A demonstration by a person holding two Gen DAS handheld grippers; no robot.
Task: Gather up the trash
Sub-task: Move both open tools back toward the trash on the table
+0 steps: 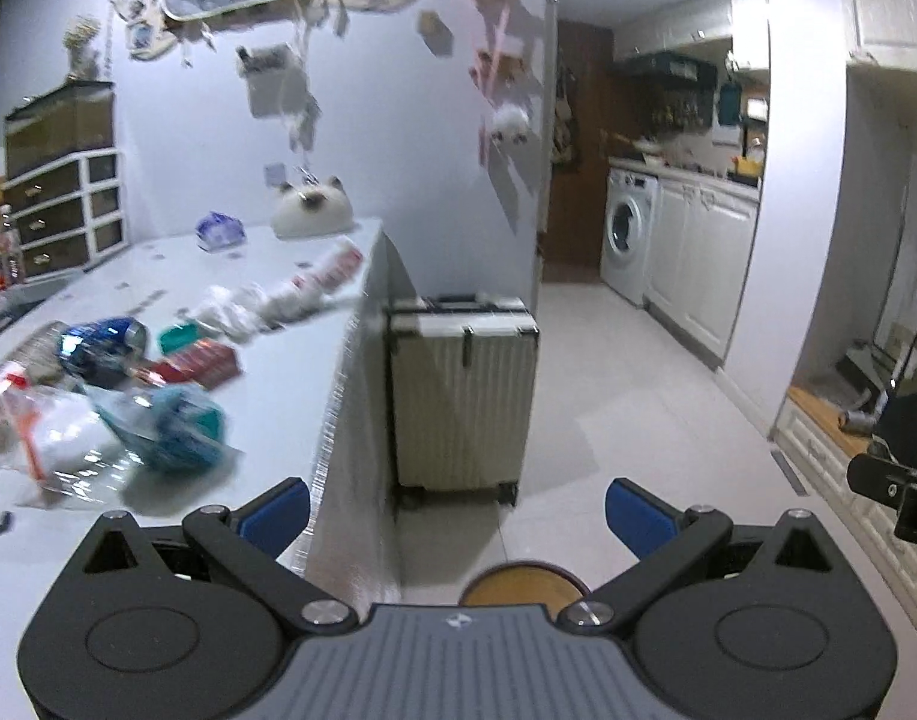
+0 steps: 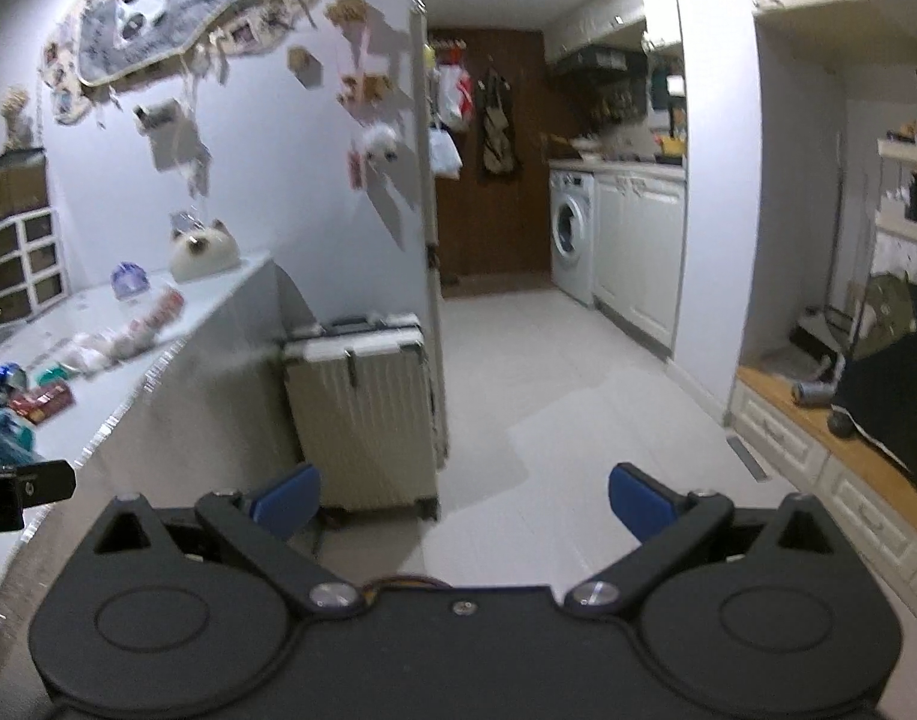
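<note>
Left gripper (image 1: 457,507) and right gripper (image 2: 464,495) both level, jaws wide apart, seemingly empty, side by side

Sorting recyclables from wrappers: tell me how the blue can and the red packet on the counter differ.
The blue can is a rounded cylinder lying on its side, shiny; the red packet is a flat, rectangular pack lying flat. The can sits further from the counter edge, the packet nearer it. Both lie among the litter, untouched, with the left gripper open.
</note>
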